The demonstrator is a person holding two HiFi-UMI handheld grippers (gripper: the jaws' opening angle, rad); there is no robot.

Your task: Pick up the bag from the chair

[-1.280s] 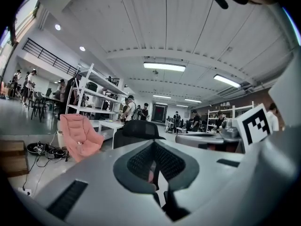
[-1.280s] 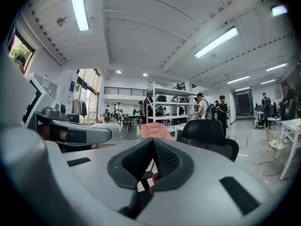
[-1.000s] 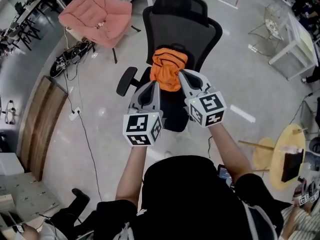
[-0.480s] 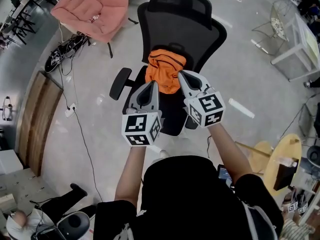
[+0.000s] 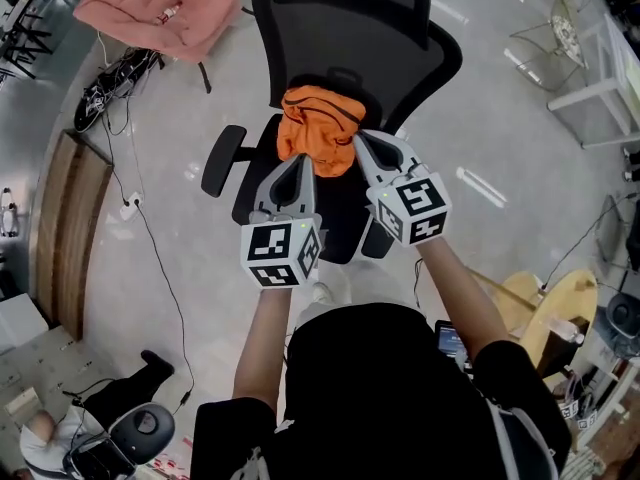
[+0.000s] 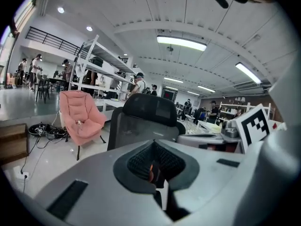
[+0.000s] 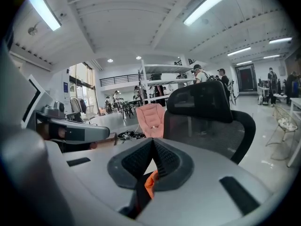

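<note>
The left gripper and right gripper have come forward and down toward the chair. Their tips now reach the bag at the back edge of the seat, the left tip over its front, the right tip beside it.

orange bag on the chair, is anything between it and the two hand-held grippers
Nothing visible. In the head view the left hand-held gripper and right hand-held gripper point straight at the orange bag on the office chair, with no object between.

A pink armchair stands on the pale glossy floor. Cables lie beside it, and white shelves stand behind it.
</note>
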